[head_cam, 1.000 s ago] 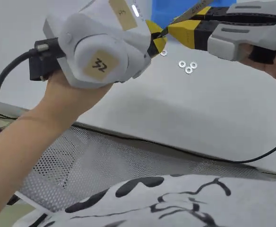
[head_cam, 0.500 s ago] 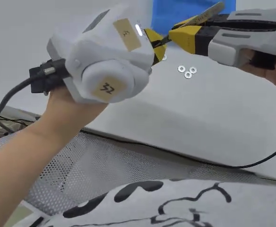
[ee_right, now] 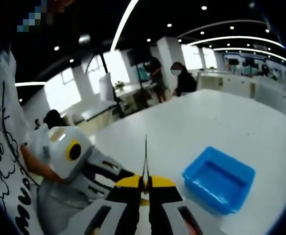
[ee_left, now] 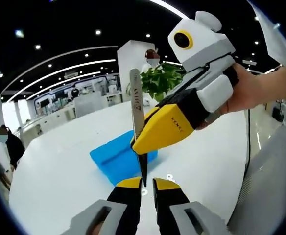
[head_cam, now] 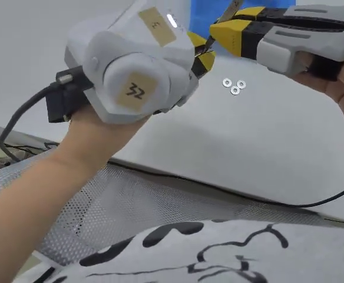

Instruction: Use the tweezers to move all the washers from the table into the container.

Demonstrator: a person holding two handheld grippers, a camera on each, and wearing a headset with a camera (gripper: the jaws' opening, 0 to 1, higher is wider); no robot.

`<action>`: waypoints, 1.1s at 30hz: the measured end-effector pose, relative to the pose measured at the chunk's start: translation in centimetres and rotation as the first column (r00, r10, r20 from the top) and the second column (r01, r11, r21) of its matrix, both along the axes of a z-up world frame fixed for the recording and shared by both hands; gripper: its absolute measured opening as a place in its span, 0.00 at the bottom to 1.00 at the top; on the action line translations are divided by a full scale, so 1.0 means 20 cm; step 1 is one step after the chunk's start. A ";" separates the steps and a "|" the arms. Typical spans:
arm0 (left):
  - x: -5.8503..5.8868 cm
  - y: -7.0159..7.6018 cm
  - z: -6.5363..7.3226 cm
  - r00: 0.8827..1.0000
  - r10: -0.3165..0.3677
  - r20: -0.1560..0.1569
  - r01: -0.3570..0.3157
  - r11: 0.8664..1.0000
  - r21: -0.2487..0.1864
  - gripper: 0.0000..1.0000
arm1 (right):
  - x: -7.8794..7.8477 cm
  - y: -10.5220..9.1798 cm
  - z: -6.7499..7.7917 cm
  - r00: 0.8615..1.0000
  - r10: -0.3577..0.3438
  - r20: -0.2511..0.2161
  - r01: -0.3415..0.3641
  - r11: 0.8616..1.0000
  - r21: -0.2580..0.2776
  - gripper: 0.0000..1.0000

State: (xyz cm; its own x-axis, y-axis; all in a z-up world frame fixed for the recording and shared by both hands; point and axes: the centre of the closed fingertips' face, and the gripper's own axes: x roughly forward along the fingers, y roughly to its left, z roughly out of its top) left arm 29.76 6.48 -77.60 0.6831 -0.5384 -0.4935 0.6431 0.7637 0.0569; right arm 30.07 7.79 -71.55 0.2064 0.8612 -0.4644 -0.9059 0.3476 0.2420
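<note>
My right gripper (head_cam: 217, 30) is shut on the middle of the steel tweezers (ee_left: 136, 100), which stand almost upright in the left gripper view. Their dark tip points down into the narrow gap between the jaws of my left gripper (ee_left: 144, 185), which close on it. In the head view the left gripper (head_cam: 201, 58) meets the right one above the table. Three small washers (head_cam: 235, 86) lie together on the white table (head_cam: 266, 147), just beyond and below the jaws. The blue container (head_cam: 200, 15) sits behind them, also seen as the blue container (ee_right: 219, 178) in the right gripper view.
A black cable (head_cam: 313, 197) runs along the table's near edge. A perforated metal panel (head_cam: 131, 206) lies below that edge. People stand at tables far back in the room.
The tweezers' free end has swung more upright in the right gripper. The left gripper has rolled a little and stays at the tip. The washers have not moved.
</note>
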 end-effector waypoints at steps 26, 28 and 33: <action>-0.11 0.32 -0.05 0.970 0.201 -0.137 -0.211 0.976 -0.061 0.36 | 0.17 0.02 -0.43 0.994 -0.027 0.103 0.044 0.984 -0.171 0.03; -0.11 0.31 -0.06 0.971 0.194 -0.142 -0.204 0.977 -0.060 0.36 | 0.18 0.01 -0.44 0.994 -0.028 0.107 0.046 0.983 -0.179 0.03; -0.12 0.30 -0.06 0.973 0.183 -0.140 -0.191 0.980 -0.047 0.35 | 0.18 0.01 -0.47 0.995 -0.028 0.098 0.046 0.981 -0.191 0.02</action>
State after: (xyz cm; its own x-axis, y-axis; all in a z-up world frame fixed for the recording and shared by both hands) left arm 27.39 12.40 -78.79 0.7044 -0.4386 -0.5581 0.4872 0.8705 -0.0693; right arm 33.75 8.01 -80.86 0.2872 0.7486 -0.5976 -0.9072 0.4129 0.0813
